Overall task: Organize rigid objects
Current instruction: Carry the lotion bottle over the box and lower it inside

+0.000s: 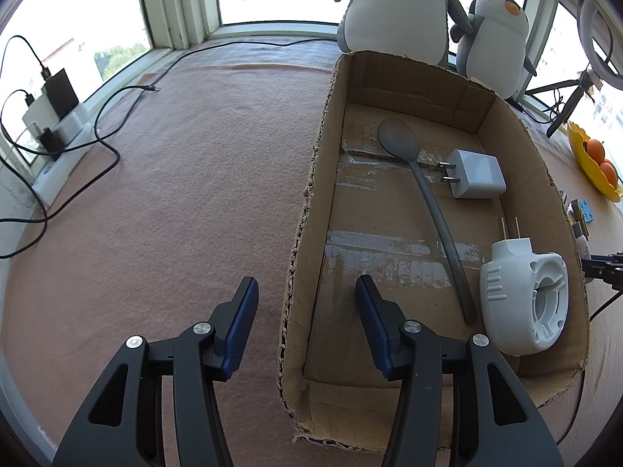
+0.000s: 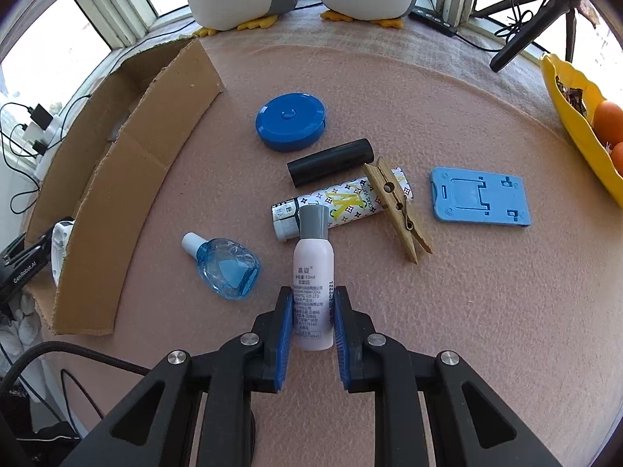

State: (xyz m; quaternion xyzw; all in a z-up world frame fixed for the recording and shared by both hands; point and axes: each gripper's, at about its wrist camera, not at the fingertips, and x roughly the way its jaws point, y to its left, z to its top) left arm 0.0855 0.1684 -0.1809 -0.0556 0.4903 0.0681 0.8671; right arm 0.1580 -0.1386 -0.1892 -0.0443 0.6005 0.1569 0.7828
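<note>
Pink felt covers the worktop (image 2: 447,116) by the window. Between the right tongs (image 2: 313,336) lies the small pink bottle (image 2: 313,268), its long axis running straight ahead, pads clenched on its base. Off to their left sits the cardboard box (image 2: 128,179); the left tongs (image 1: 307,323) straddle its wall (image 1: 300,233), jaws apart, grasping nothing.

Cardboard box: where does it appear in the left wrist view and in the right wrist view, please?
Left wrist view: the cardboard box fills the right half, with its inside visible.
Right wrist view: the box runs along the left side, outer wall facing the camera.
Shared landmark: the yellow bowl, at the right edge in both views.
</note>
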